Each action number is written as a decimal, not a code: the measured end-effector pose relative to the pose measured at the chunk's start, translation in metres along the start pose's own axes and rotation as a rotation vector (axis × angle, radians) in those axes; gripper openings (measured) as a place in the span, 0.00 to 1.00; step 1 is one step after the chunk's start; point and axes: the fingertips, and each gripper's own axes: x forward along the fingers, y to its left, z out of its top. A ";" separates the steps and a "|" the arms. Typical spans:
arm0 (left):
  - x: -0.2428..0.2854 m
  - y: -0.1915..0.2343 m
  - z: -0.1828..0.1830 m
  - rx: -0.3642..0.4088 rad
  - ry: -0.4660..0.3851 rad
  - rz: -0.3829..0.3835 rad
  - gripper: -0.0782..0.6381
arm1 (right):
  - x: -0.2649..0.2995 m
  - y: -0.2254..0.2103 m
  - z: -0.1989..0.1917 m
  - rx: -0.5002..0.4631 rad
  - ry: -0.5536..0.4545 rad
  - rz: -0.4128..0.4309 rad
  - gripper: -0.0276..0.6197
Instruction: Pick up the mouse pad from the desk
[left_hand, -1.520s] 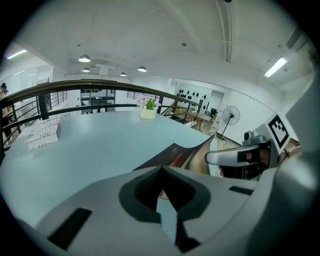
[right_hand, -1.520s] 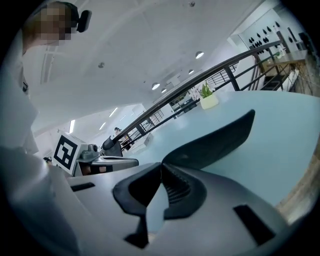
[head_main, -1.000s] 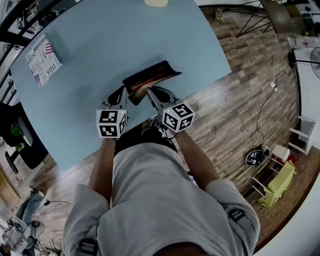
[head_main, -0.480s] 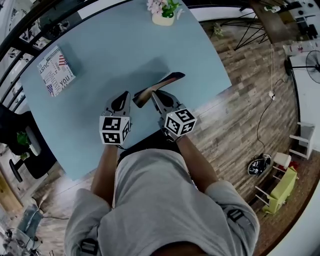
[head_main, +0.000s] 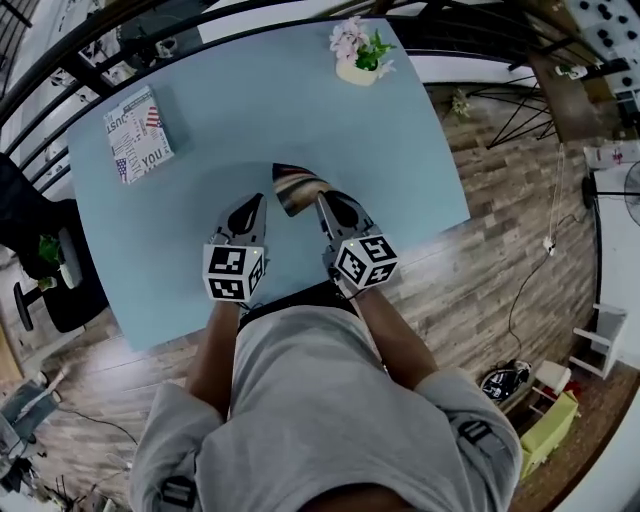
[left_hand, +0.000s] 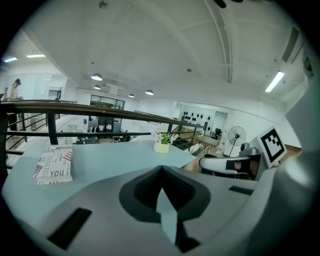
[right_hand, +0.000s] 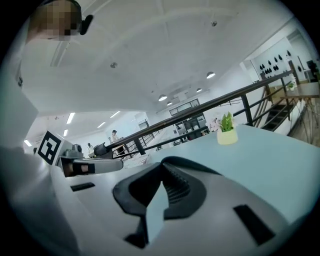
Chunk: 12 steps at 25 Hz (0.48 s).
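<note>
Mouse pad (head_main: 297, 186) lifted clear of the blue desk (head_main: 250, 110), curled, at frame centre. Pinched at its lower right edge by the right gripper (head_main: 322, 199), jaws all but closed. Just left of it, apart, the left gripper (head_main: 257, 199), jaws pressed together on nothing. Book (head_main: 138, 133) upper left, potted plant (head_main: 358, 55) at top. Grey-shirted person (head_main: 320, 420) low in frame.

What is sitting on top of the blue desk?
A printed book near the far left corner and a small flower pot at the far edge. The mouse pad, the left claw, the right claw and the person's body hide part of the desk's near side.
</note>
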 end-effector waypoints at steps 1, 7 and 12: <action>-0.003 0.002 0.001 -0.008 -0.005 0.017 0.13 | 0.002 0.001 0.003 -0.014 0.001 0.012 0.07; -0.013 0.012 0.006 -0.052 -0.029 0.131 0.13 | 0.024 0.009 0.022 -0.092 0.001 0.124 0.07; -0.026 0.016 0.013 -0.078 -0.071 0.222 0.13 | 0.036 0.019 0.034 -0.157 -0.003 0.200 0.07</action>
